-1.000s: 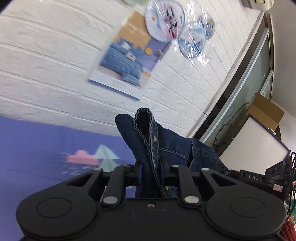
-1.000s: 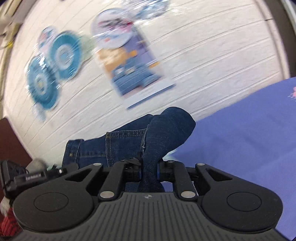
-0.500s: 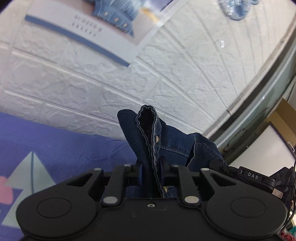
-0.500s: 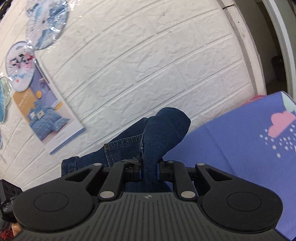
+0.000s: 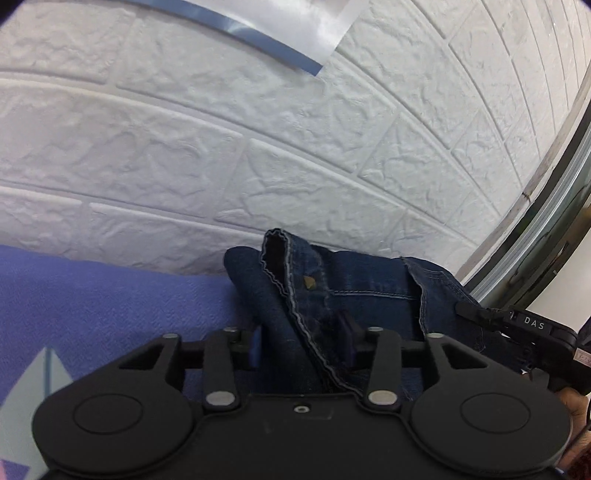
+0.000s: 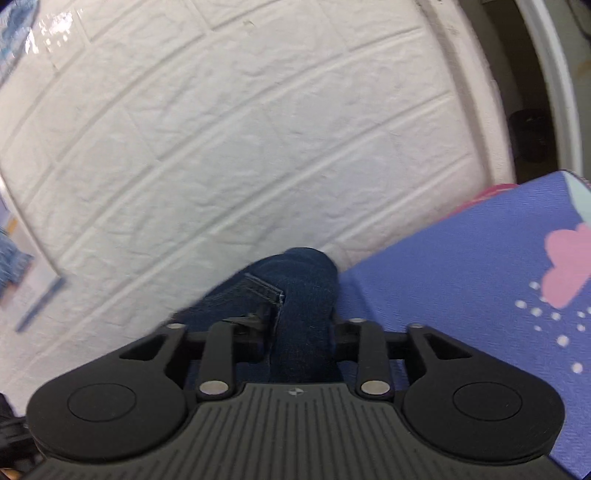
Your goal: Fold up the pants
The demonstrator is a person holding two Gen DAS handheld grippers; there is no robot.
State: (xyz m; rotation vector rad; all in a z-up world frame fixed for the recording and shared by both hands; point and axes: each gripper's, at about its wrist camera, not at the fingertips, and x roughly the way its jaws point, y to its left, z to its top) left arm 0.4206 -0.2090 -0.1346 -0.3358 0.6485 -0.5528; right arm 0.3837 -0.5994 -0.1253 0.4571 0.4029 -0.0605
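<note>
Pants (image 5: 354,291) of dark blue denim are held at two places, one fold in each claw, above a purple patterned sheet (image 5: 110,306) that meets a white brick-textured wall (image 5: 221,155). In the left wrist view the left claw (image 5: 301,339) is seen closed on a bunched part of the garment with a wavy stitched edge and a small brass rivet, the cloth rising upright between the fingers (image 5: 345,325) and then spreading to the right toward a second black tool marked "DAS" (image 5: 532,326). That claw is pointed forward and slightly upward toward the wall, so that more wall than sheet is shown. The lower edge of a poster (image 5: 236,26) is visible at the top of this view, and a metal door frame (image 5: 535,206) runs along the right. In the right wrist view the right claw (image 6: 301,336) is likewise clamped on a rounded fold of the pants (image 6: 303,295), a stitched seam edge being visible just left of the fold. This claw is tilted, so that the sheet (image 6: 480,288), printed with a pink cloud (image 6: 569,269) and white dots, slopes up to the right. Whether the pants touch the sheet below the claws cannot be told, as that part is hidden by the black tool bodies.
</note>
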